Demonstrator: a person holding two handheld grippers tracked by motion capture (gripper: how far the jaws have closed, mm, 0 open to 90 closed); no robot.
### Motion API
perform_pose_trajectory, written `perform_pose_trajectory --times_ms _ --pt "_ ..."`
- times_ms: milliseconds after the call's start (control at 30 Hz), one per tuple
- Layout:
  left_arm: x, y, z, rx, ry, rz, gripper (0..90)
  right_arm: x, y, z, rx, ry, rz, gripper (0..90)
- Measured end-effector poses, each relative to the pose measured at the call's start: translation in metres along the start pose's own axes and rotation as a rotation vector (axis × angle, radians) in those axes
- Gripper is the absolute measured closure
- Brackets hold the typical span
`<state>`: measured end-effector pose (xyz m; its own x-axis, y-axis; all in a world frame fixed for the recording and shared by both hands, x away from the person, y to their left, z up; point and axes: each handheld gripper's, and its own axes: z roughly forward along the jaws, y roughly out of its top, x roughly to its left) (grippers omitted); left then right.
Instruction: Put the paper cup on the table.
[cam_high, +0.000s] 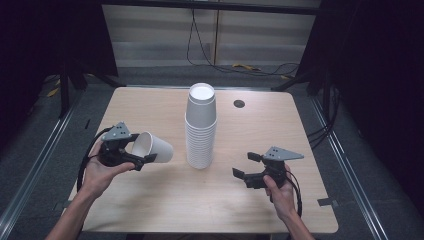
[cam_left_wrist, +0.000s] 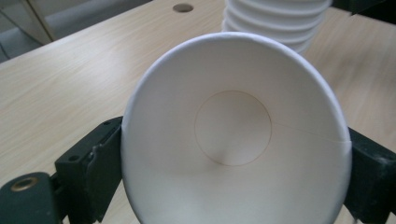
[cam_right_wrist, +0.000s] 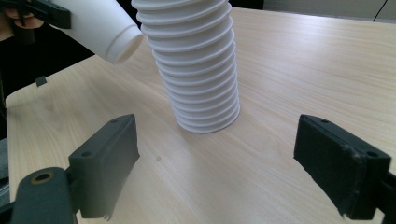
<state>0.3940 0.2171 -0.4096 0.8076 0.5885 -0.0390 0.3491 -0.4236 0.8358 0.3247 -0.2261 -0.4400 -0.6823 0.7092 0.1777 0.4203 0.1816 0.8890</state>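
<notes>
Left hand-held gripper (cam_high: 131, 153): pinching one paper cup (cam_high: 152, 147) near its rim, tipped sideways above the desk (cam_high: 150, 210).
Right hand-held gripper (cam_high: 246, 166): spread, empty.
Cup stack (cam_high: 201, 127): upright, mid-desk.
Progress: one cup separated; placing it likely remains.

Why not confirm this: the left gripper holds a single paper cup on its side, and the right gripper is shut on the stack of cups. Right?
Not quite. The right gripper is open, its jaws spread short of the stack of cups, as the right gripper view shows. The left gripper does hold a single paper cup on its side.
</notes>
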Motion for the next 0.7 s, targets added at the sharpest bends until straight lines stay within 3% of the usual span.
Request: perform_pose_trajectory --times_ms 167,300,367,567,700 --pt "0.009 0.002 0.009 0.044 0.048 -0.010 8.6 -0.002 -0.002 0.001 0.006 -0.015 0.007 13.6" --pt "0.013 0.005 0.014 0.094 0.062 0.008 8.5 -0.003 -0.002 0.001 0.005 -0.021 0.010 13.6" --pt "0.017 0.007 0.015 0.099 0.056 -0.016 8.5 -0.003 -0.002 0.001 0.007 -0.020 0.007 13.6" --pt "0.026 0.014 0.021 0.161 0.086 -0.012 8.6 -0.004 -0.002 0.001 0.013 -0.020 0.007 13.6" --pt "0.027 0.017 0.030 0.213 0.109 0.010 8.6 -0.003 -0.002 0.003 0.015 -0.015 0.004 13.6"
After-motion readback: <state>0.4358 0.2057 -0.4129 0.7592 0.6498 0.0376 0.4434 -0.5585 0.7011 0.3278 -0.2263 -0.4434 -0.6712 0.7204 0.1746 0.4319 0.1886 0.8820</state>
